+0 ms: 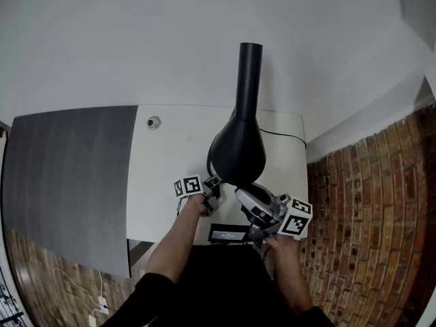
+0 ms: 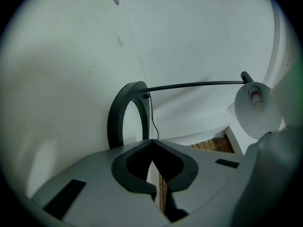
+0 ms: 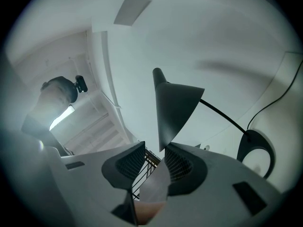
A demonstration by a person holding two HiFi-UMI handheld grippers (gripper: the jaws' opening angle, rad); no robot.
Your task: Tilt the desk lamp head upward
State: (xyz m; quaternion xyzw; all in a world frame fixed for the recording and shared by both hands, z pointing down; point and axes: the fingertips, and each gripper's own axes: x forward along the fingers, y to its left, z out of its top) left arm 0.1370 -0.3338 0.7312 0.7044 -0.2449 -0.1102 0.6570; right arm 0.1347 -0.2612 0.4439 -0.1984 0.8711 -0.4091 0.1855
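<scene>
Grips the lamp head (image 1: 237,152) by its near rim in the right gripper (image 3: 150,151), jaws clamped on that rim at frame centre. Runs the long axis up the frame from there, neck farthest. Rests the left gripper (image 1: 212,187) beside, lower left, jaws together, empty. Needs the lift from the right.

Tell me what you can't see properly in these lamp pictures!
Lamp base: head view, hidden under the lamp head.
Right gripper: right gripper view, unclear whether its pads press the lamp head's edge between them.
Small dark gadget at the desk edge: head view, too small to name.
Round fitting on the desk: head view, too small.
</scene>
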